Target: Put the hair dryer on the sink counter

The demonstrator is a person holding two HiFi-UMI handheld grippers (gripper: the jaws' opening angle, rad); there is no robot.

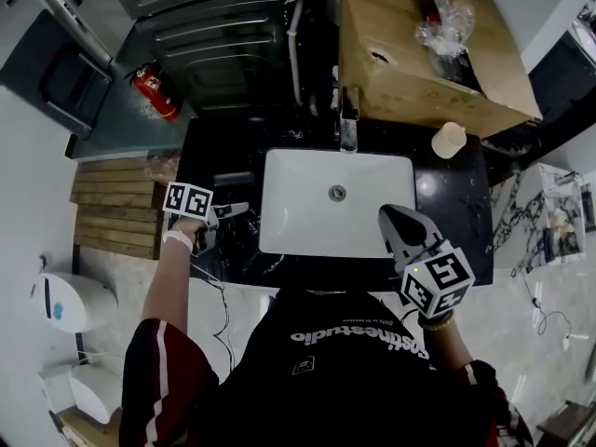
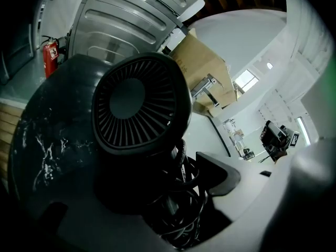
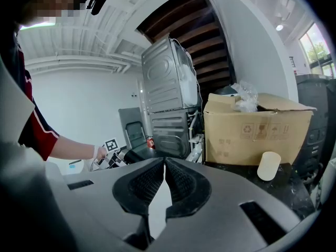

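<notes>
The black hair dryer fills the left gripper view, its round rear grille facing the camera and its coiled cord bunched below. In the head view the hair dryer lies on the black sink counter, just left of the white basin. My left gripper stands open, the jaws spread wide on either side of the dryer's body. My right gripper is shut and empty, held over the basin's right front corner.
A chrome faucet stands behind the basin. At the back right a cardboard box and a cream cup sit on the counter. A red fire extinguisher and wooden slats lie to the left.
</notes>
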